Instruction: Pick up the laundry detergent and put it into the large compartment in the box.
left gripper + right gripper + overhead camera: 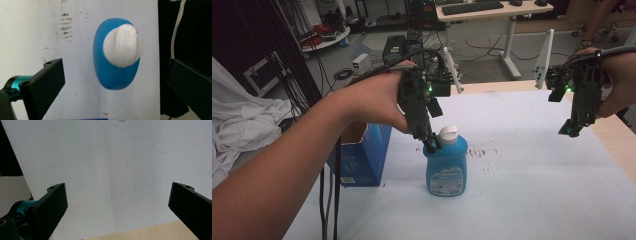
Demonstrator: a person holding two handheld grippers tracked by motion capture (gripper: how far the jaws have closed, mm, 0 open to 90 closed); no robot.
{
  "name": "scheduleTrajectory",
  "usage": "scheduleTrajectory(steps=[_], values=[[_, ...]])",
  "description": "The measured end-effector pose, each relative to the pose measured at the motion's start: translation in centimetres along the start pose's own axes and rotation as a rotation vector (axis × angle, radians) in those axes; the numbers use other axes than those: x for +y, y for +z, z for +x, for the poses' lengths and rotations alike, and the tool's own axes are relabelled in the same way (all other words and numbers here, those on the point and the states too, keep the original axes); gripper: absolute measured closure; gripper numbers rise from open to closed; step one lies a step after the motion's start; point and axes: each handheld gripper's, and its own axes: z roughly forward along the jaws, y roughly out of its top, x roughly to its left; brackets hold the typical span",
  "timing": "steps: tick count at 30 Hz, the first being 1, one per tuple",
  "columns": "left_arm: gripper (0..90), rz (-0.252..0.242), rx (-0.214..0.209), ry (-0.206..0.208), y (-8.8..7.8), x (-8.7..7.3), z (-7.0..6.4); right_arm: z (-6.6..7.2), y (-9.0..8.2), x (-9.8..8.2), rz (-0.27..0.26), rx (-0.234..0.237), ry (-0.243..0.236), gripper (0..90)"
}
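Box (362, 155) beside bottle (446, 167); stains (479, 151) behind.

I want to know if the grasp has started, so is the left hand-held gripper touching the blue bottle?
Apart. In the left gripper view the left hand-held gripper stands open, with white table visible between each jaw and the blue bottle.

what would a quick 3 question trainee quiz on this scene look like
1. True or false: the left gripper is shut on the white cap.
2. What stands beside the blue bottle at the table's left edge? A) blue box B) red cup C) metal bowl
3. Fill in: the right gripper hangs above the white ____.

Key: 1 false, its jaws stand open, apart from the cap. 2 A, the blue box. 3 table cover.
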Motion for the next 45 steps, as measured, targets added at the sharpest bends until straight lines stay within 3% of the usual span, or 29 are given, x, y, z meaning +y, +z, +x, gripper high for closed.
scheduleTrajectory(steps=[6,18,28,37,45], values=[[1.7,0.035,0.003,0.017,1.4,0.9,-0.6,0.1,0.1,0.1,0.003,0.001,0.000,1.3],[1.7,0.073,0.017,0.013,3.4,1.4,-0.7,0.1,0.1,0.2,0.003,-0.001,-0.004,1.3],[1.7,0.150,0.053,0.025,5.5,2.0,-0.9,0.0,0.5,0.1,0.004,0.003,0.000,1.3],[1.7,0.191,0.095,0.025,6.2,2.2,-0.7,-0.1,0.7,0.2,0.006,0.006,0.001,1.3],[2.5,0.205,0.102,0.034,6.4,2.5,-0.8,-0.2,0.8,0.0,0.008,0.007,0.005,1.3]])
